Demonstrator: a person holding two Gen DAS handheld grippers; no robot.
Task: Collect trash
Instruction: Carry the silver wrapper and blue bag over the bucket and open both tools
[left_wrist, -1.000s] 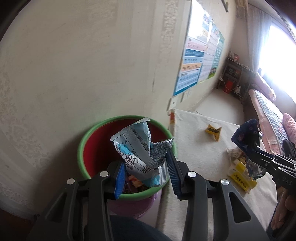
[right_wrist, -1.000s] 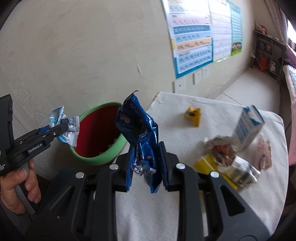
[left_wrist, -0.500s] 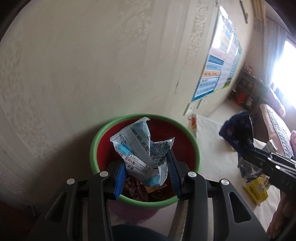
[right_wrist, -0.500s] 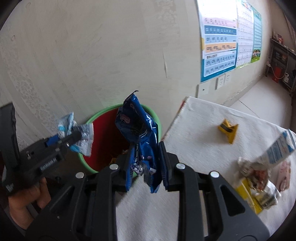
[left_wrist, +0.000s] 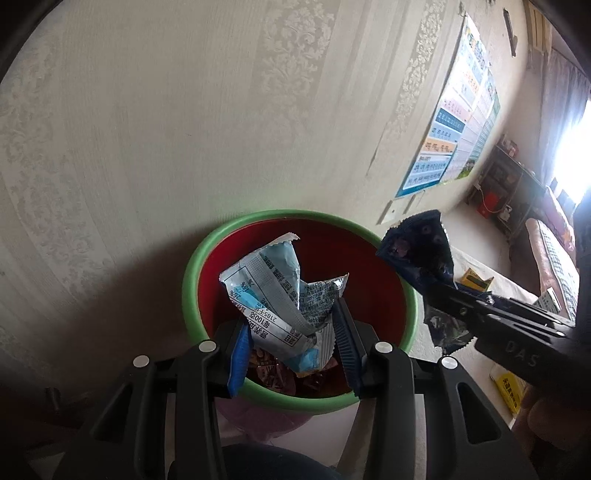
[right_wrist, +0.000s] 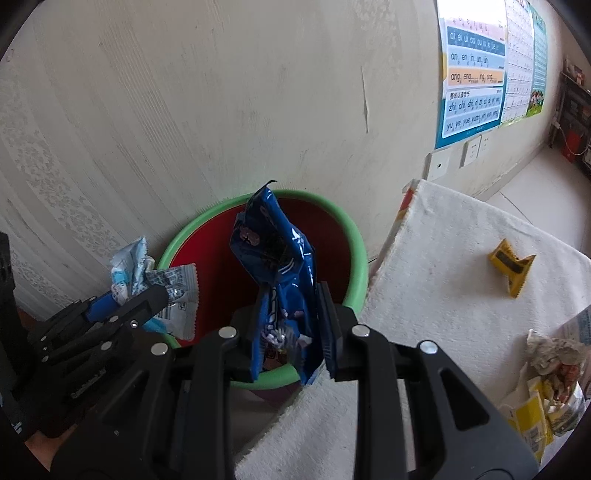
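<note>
While both wrappers hang above the bin (left_wrist: 192, 273):
Left gripper (left_wrist: 291, 343): fingers clamped on pale wrapper (left_wrist: 273, 295), light and crinkly.
Right gripper (right_wrist: 291, 332): fingers pinching blue wrapper (right_wrist: 277, 258), thin, slippery; hold low.

We cannot see the bin's (left_wrist: 192, 266) base; at lower right, the wrapper pile (right_wrist: 546, 373) runs off the frame's edge.

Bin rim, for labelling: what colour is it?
Green; the bin rim shows best in the left wrist view.

Red bin (right_wrist: 221, 273) with green rim, dark blue wrapper (right_wrist: 280, 273), pale blue-and-white wrapper (left_wrist: 273, 291), yellow packet (right_wrist: 511, 262).
</note>
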